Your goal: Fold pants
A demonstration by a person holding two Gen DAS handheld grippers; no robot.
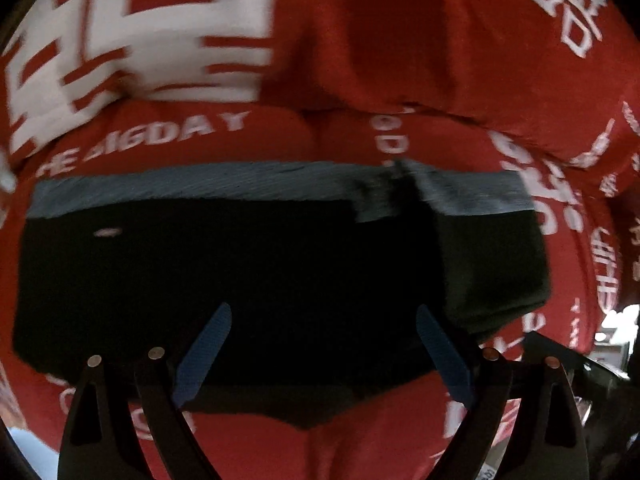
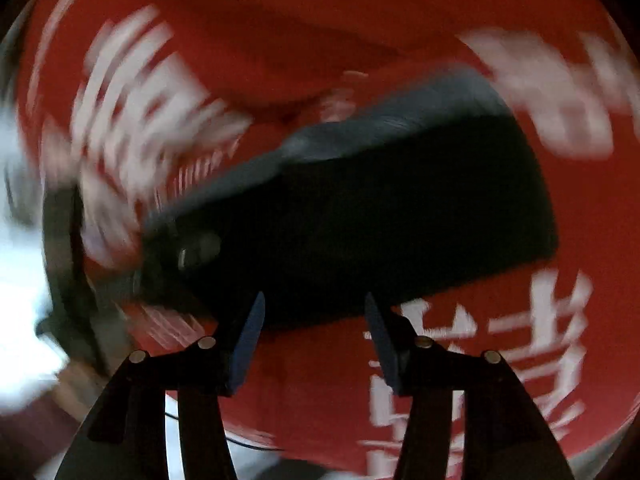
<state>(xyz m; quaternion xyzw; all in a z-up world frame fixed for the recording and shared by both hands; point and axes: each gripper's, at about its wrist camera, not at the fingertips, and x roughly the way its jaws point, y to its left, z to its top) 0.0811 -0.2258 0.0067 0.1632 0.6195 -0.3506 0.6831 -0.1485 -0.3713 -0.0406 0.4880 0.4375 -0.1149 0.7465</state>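
Note:
The pants (image 1: 240, 280) are black with a grey waistband (image 1: 200, 188), folded into a compact rectangle on a red bed cover. In the left wrist view they fill the middle, waistband along the far edge. My left gripper (image 1: 324, 316) is open, its blue pads (image 1: 208, 344) hovering over the near edge of the pants, holding nothing. In the blurred right wrist view the pants (image 2: 360, 220) lie slanted, waistband at the upper side. My right gripper (image 2: 314, 304) is open and empty at their near edge.
The red bed cover (image 1: 400, 40) with white lettering has a raised fold or pillow behind the pants. The bed's edge and a bright room area (image 1: 616, 320) show at the right. A dark object (image 2: 64, 248) stands at the left of the right wrist view.

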